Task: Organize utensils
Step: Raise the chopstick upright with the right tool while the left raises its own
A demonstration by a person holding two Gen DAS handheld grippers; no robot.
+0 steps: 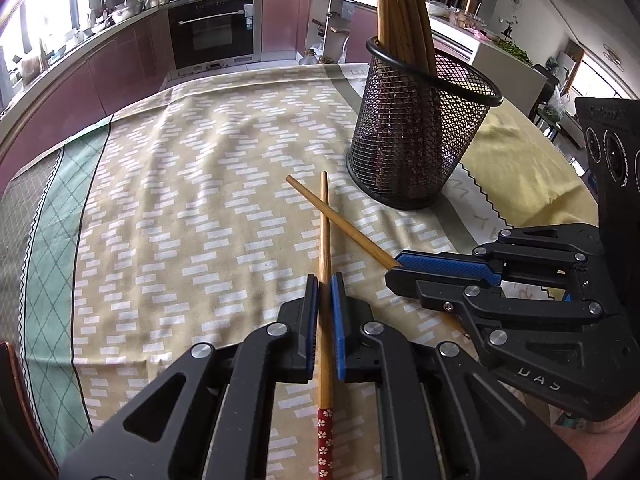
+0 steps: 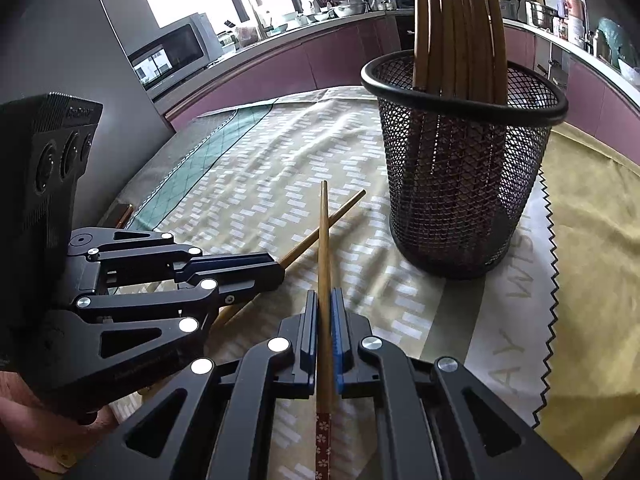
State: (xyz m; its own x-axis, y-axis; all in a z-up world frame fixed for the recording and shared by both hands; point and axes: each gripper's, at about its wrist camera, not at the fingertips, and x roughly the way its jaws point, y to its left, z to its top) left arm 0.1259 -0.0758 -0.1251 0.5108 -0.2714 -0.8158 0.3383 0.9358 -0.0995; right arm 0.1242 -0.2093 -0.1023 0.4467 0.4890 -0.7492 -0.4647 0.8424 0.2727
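Left gripper (image 1: 325, 280): blue-padded fingers (image 1: 338, 312) closed together on a long bamboo chopstick with a red flower-patterned end (image 1: 325, 264), gripped along its mid-shaft. The plain tip points away toward the far side; the red end lies near the camera.

Right gripper (image 2: 325, 296): fingers likewise clamped on a second bamboo chopstick with a red flowered end (image 2: 325, 248), held the same way, tip pointing far.

The two chopsticks cross near their far tips, forming an X just above the beige patterned tablecloth with white dashes (image 1: 192, 216). In the left wrist view the right gripper comes in from the right, with its chopstick running to the upper left. In the right wrist view the left gripper enters from the left.

Black wire-mesh cylindrical holder (image 1: 420, 128) stands upright on the cloth, far and to the right of the crossed tips, near but apart from them. It holds a bundle of plain bamboo chopsticks (image 1: 404, 12) standing upright and leaning on its rim.

A yellow cloth with a zigzag edge (image 2: 592, 240) lies to the right of the holder.
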